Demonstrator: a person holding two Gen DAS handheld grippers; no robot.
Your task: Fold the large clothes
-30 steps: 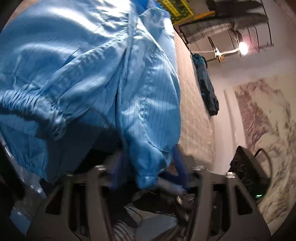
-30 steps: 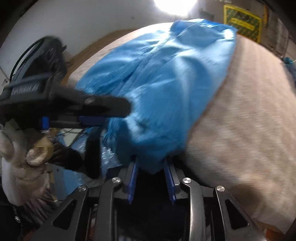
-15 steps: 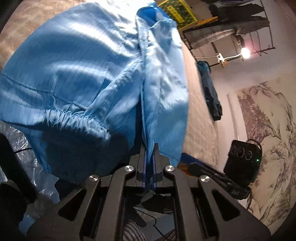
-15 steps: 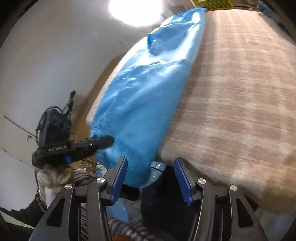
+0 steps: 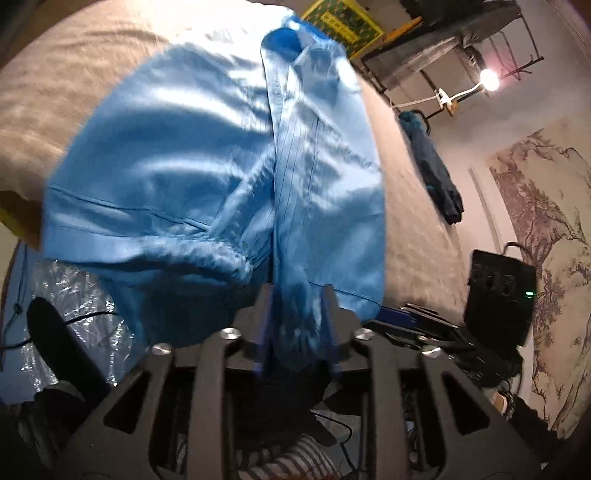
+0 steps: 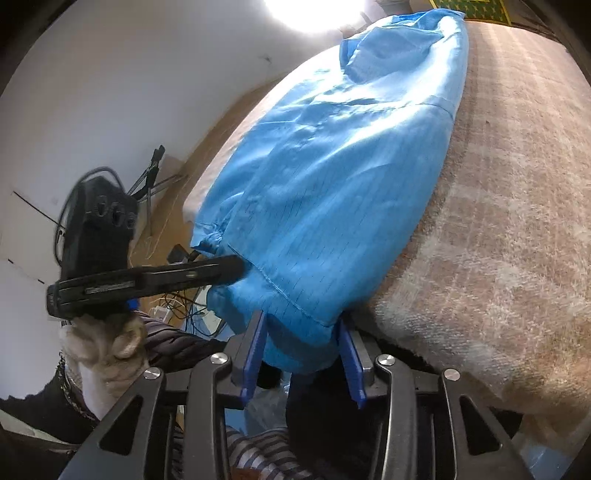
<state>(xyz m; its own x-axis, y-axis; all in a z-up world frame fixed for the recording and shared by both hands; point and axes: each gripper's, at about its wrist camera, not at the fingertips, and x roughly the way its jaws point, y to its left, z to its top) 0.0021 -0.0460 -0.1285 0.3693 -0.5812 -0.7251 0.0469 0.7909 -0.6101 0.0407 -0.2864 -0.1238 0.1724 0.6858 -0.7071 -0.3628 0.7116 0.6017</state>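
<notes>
A large light-blue garment (image 5: 184, 166) lies lengthwise on a bed with a beige blanket (image 5: 55, 92), its near end hanging over the bed's edge. My left gripper (image 5: 297, 295) sits at that near end. Its jaws are opening, and a bunched fold of the cloth lies loosely between them. In the right wrist view the garment (image 6: 332, 184) runs away from me across the blanket (image 6: 517, 221). My right gripper (image 6: 301, 321) is at the hem corner, its jaws closing with the hem between the blue pads (image 6: 255, 343). The left gripper (image 6: 236, 266) reaches in from the left, close beside it.
A dark blue garment (image 5: 436, 177) hangs off the bed's far side. Behind it stand a clothes rack (image 5: 461, 33) and a lamp (image 5: 489, 77). Crinkled plastic sheet (image 5: 74, 295) and cables (image 6: 177, 299) lie on the floor. A pale-gloved hand (image 6: 103, 343) holds the left gripper.
The left jaws, pinched flat on the fold half a second ago, have parted. The right gripper has shifted so the hem now sits between both pads, and its jaws have narrowed.
</notes>
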